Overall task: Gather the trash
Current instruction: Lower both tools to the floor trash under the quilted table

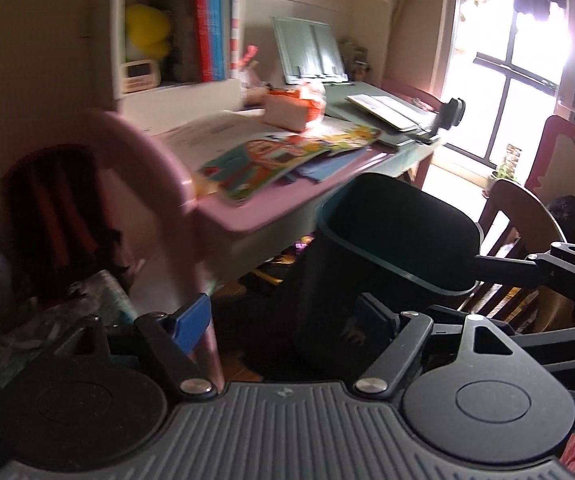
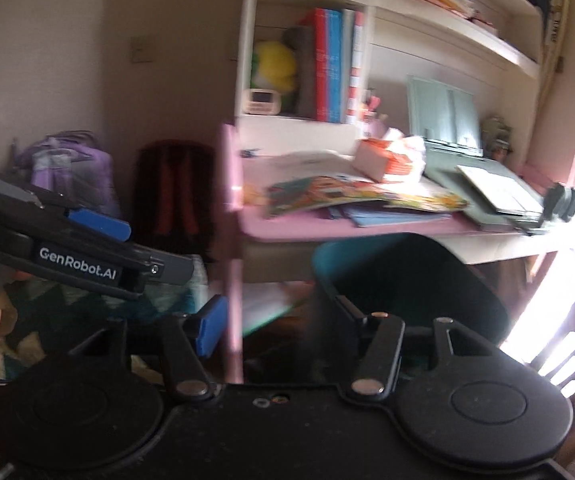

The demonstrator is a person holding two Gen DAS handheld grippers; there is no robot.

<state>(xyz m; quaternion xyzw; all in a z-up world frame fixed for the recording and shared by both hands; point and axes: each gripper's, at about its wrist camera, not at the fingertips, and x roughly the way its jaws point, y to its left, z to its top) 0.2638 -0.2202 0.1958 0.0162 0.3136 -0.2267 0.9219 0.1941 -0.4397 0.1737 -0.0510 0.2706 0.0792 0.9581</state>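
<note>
A dark teal trash bin [image 1: 391,248] stands in front of the pink desk [image 1: 247,216]; it also shows in the right wrist view [image 2: 403,280]. My left gripper [image 1: 287,320] is open, its left blue finger [image 1: 195,320] beside the desk's pink leg, its right finger against the bin's side. My right gripper [image 2: 275,320] is open, its right finger by the bin's rim. On the desk lie an orange-and-white packet [image 1: 291,110], also in the right wrist view [image 2: 387,156], and colourful papers [image 1: 283,156].
A wooden chair [image 1: 515,232] stands right of the bin by the bright window. A dark red backpack [image 2: 171,192] and a purple bag [image 2: 71,168] lean against the wall. A bookshelf [image 2: 327,60] rises behind the desk. The left gripper's body [image 2: 87,256] crosses the right wrist view.
</note>
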